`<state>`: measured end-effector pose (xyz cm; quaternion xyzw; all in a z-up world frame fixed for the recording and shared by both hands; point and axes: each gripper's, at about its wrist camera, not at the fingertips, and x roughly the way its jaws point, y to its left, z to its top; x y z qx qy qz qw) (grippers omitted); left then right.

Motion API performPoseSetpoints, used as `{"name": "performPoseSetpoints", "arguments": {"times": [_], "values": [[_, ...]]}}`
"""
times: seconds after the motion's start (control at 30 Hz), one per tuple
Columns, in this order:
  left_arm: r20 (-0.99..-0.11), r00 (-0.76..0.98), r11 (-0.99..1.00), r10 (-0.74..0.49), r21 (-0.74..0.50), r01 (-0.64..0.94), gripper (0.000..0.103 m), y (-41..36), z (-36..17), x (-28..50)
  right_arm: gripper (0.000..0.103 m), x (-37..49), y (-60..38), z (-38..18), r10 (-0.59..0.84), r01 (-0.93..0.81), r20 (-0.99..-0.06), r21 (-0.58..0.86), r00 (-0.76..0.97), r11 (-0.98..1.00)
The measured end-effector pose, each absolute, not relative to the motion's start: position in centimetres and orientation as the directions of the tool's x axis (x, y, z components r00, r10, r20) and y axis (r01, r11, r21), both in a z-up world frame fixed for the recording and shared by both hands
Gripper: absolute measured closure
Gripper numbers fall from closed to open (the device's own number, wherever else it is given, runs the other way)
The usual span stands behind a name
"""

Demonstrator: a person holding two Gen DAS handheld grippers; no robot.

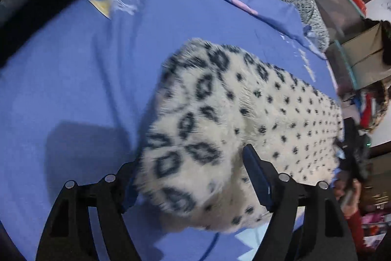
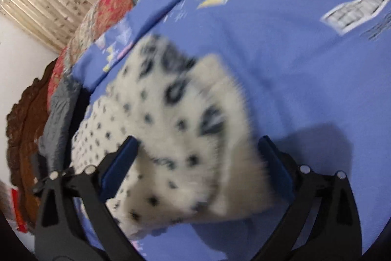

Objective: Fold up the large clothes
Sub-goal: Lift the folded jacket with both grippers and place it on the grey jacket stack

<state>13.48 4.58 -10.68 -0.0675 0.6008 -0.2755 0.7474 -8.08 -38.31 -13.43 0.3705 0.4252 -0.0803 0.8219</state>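
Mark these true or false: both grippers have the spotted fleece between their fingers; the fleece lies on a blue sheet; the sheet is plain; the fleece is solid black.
1. Both the left gripper and the right gripper have the spotted fleece between their fingers. True; the jaws stand wide apart on either side of it.
2. The fleece lies on a blue sheet. True.
3. The sheet is plain. False; it carries yellow and white printed shapes.
4. The fleece is solid black. False; it is cream with dark spots.
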Motion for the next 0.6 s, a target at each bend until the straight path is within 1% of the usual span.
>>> {"name": "performPoseSetpoints", "arguments": {"times": [0.07,0.13,0.17,0.2,0.23,0.27,0.3,0.33,0.4,0.43,0.47,0.53,0.6], "values": [[-0.87,0.102,0.841,-0.483,-0.428,0.331,0.008,3.5,-12.1,13.6,0.005,-7.2,-36.6,-13.6,0.124,0.436,-0.795,0.447,0.594,0.781],[-0.874,0.096,0.842,-0.477,-0.423,0.334,-0.001,2.5,-13.5,13.5,0.005,-7.0,-36.1,-13.8,0.103,0.439,-0.807,0.418,0.582,0.795],[-0.876,0.106,0.844,-0.471,-0.412,0.343,-0.001,2.1,-13.6,13.3,0.011,-7.0,-36.2,-13.6,0.1,0.446,-0.81,0.416,0.577,0.793],[-0.884,0.12,0.852,-0.451,-0.386,0.354,-0.001,1.6,-13.5,13.0,0.037,-7.0,-36.2,-13.3,0.105,0.447,-0.81,0.421,0.577,0.789],[-0.888,0.133,0.852,-0.44,-0.366,0.374,0.005,0.9,-12.9,12.5,0.05,-6.9,-35.8,-12.7,0.141,0.427,-0.803,0.446,0.579,0.787],[-0.881,0.138,0.84,-0.452,-0.369,0.398,0.013,0.3,-12.1,12.0,0.068,-6.7,-35.2,-12.0,0.154,0.412,-0.8,0.451,0.58,0.792],[-0.879,0.163,0.832,-0.448,-0.343,0.435,0.021,-0.4,-11.0,10.9,0.073,-6.5,-34.0,-10.7,0.189,0.364,-0.788,0.464,0.586,0.807],[-0.879,0.185,0.828,-0.44,-0.317,0.463,0.035,-1.1,-10.3,10.4,0.074,-6.5,-33.1,-9.5,0.233,0.312,-0.762,0.495,0.605,0.811],[-0.872,0.214,0.807,-0.441,-0.281,0.52,0.048,-2.3,-9.1,9.0,0.078,-5.8,-30.9,-6.7,0.295,0.216,-0.715,0.53,0.634,0.82],[-0.867,0.227,0.807,-0.443,-0.275,0.522,0.051,-2.6,-8.7,8.9,0.078,-5.6,-30.0,-5.3,0.296,0.183,-0.702,0.521,0.648,0.834],[-0.857,0.24,0.805,-0.455,-0.282,0.521,0.052,-2.6,-8.0,8.7,0.078,-5.1,-29.1,-3.7,0.303,0.148,-0.681,0.52,0.667,0.841],[-0.8,0.259,0.781,-0.541,-0.363,0.508,0.052,-0.9,-5.1,9.0,0.079,-4.0,-27.2,0.5,0.325,0.063,-0.627,0.515,0.708,0.855],[-0.745,0.299,0.765,-0.596,-0.414,0.494,0.052,1.3,-2.4,9.4,0.079,-2.4,-24.9,4.6,0.328,-0.019,-0.594,0.465,0.735,0.885]]}}
